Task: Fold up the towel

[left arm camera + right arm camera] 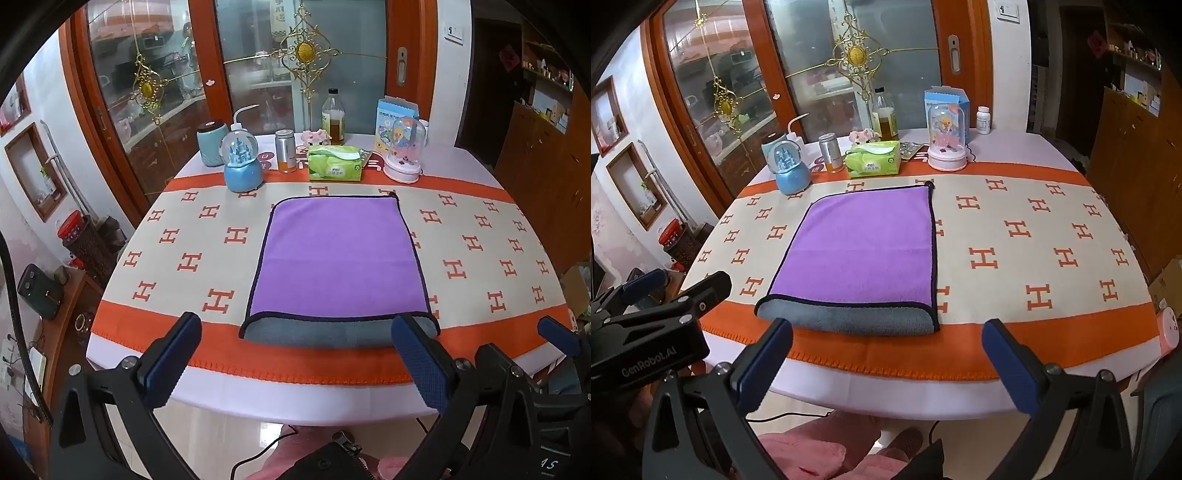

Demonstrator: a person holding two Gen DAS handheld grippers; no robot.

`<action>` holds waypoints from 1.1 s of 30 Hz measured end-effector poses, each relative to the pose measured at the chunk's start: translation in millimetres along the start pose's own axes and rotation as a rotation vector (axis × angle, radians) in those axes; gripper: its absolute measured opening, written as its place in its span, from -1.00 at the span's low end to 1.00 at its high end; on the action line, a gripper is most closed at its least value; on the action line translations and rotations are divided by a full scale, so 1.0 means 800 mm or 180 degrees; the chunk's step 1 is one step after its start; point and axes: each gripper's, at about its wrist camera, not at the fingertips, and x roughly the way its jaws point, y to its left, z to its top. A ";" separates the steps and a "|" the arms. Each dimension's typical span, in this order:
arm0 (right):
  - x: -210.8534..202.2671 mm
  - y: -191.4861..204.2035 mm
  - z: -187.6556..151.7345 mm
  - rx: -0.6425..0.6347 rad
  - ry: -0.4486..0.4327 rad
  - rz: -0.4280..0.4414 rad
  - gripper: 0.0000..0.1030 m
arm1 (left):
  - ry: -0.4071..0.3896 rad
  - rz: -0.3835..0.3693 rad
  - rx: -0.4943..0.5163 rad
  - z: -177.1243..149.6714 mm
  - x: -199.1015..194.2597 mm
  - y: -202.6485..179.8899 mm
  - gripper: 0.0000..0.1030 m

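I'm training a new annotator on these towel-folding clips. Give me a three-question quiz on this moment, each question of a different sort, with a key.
1. True or false: the left gripper is clamped on the towel.
2. Multiple choice: which colour shows at the towel's near, curled-over edge? A) grey B) green C) orange
3. Fill in: the green tissue pack lies between the silver can and the ____-based glass dome.

Key
1. False; its jaws are wide apart, short of the towel. The right gripper is open too.
2. A
3. pink
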 end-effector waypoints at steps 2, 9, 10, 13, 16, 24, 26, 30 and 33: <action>0.000 0.002 0.000 -0.0007 0.0001 -0.0001 0.99 | 0.0000 -0.0012 -0.0009 0.000 0.000 0.000 0.98; 0.000 0.001 0.002 0.0023 0.0013 0.0010 0.99 | 0.0009 -0.0006 -0.0011 0.000 0.002 -0.002 0.98; 0.000 0.002 0.002 0.0020 0.0014 0.0006 0.99 | 0.0008 -0.0003 -0.0010 0.000 0.002 -0.002 0.98; -0.001 0.004 0.002 0.0020 0.0014 0.0008 0.99 | -0.0002 -0.0011 -0.0011 0.000 0.000 0.000 0.98; 0.004 0.000 0.003 0.0010 0.0011 -0.0013 0.99 | -0.0008 -0.0010 -0.0009 0.001 0.000 0.001 0.98; 0.006 0.000 0.004 -0.0036 0.0003 -0.0059 0.99 | -0.0029 -0.0021 0.0008 0.008 -0.004 0.005 0.98; 0.003 0.001 0.006 -0.0046 -0.0010 -0.0084 0.99 | -0.0040 -0.0024 0.0007 0.008 -0.003 0.006 0.98; -0.001 0.001 0.008 -0.0083 -0.0039 -0.0105 0.99 | -0.0041 0.0011 0.0023 0.007 0.000 0.003 0.98; -0.004 0.000 0.009 -0.0082 -0.0054 -0.0111 0.99 | -0.0038 -0.0008 0.0008 0.006 0.000 0.003 0.98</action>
